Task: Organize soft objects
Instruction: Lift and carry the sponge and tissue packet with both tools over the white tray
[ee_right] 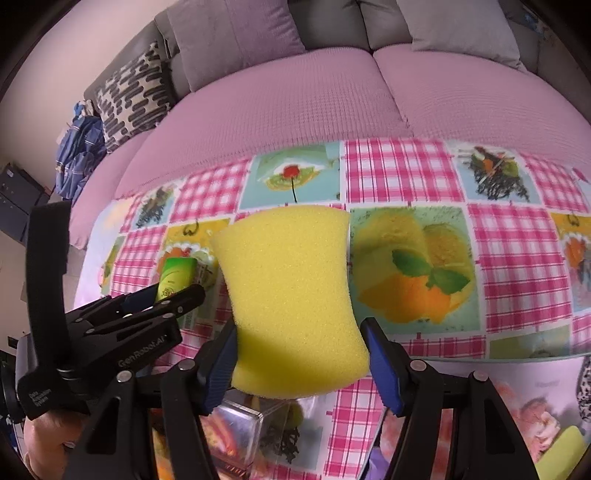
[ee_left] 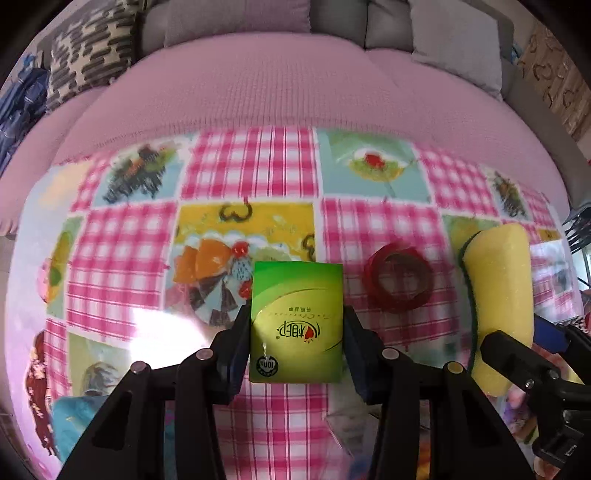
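Your left claw [ee_left: 297, 332] grips a green tissue pack [ee_left: 296, 325] by its two long sides, both pads pressed flat against it, the pack held above the patchwork cloth [ee_left: 122, 254]. Your right claw [ee_right: 301, 354] holds a yellow sponge [ee_right: 291, 295] at its pinched waist; the left pad touches it, while the right pad shows a thin gap in the right wrist view, so you cannot tell how firm that side is. The left wrist view shows the sponge's dark green scouring edge facing the tissue pack. Below the sponge a clear plastic box [ee_right: 240, 424] sits on the counter, near edge. Between pack and sponge, a little farther out, a red ring-shaped band [ee_left: 398, 278] lies flat on the cloth. Beyond the cloth runs a pink sofa cover [ee_left: 258, 81], then grey cushions [ee_right: 236, 33], with a black-and-cream patterned cushion [ee_right: 133, 96] to the left.
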`<state>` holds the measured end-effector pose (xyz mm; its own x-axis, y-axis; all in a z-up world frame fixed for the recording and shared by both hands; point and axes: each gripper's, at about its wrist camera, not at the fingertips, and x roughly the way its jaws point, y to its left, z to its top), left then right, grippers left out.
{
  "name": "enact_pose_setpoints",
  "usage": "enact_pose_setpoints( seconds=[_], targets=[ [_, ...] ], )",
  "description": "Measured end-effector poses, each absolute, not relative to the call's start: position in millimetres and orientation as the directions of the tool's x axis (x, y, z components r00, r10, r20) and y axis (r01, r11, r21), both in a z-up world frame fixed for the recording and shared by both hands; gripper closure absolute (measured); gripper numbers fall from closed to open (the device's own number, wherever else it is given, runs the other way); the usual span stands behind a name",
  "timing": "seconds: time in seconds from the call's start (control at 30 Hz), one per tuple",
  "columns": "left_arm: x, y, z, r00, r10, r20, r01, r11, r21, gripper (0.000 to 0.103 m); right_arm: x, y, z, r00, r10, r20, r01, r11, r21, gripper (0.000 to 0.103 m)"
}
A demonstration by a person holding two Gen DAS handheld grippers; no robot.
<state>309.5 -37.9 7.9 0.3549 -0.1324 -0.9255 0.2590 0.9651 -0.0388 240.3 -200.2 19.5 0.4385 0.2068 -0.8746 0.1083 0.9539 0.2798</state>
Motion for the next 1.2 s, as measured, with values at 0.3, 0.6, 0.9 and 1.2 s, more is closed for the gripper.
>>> enact_pose_setpoints(
  seconds=[0.3, 0.6, 0.9, 1.2],
  targets=[
    [246.1, -63.2, 89.4, 0.462, -0.224, -0.858, 0.354, 0.934, -0.053, 0.055, 187.6, -220.8, 83.4, 0.531, 0.183, -0.827, 0.127, 0.948, 0.292, 0.035],
    [176.3, -127.9, 122.8, 0.448, -0.331, -0.83, 0.492, 0.867, -0.081, 0.055, 104.2, -285.5, 107.2, 0.561, 0.075, -0.825, 0.264, 0.928, 0.264, 0.035],
    [121.0, -194.5, 93.5, 0.341, -0.36, -0.868, 0.618, 0.782, -0.082, 0.055, 51.9, -342.6, 74.5, 0.477, -0.002, -0.879, 0.4, 0.891, 0.215, 0.035],
    [102.0, -216.3, 43.3, 0.238, -0.302, -0.923, 0.64, 0.764, -0.085, 0.054, 37.0, -359.9, 38.7, 0.415, 0.013, -0.91, 0.44, 0.873, 0.213, 0.034]
  ],
)
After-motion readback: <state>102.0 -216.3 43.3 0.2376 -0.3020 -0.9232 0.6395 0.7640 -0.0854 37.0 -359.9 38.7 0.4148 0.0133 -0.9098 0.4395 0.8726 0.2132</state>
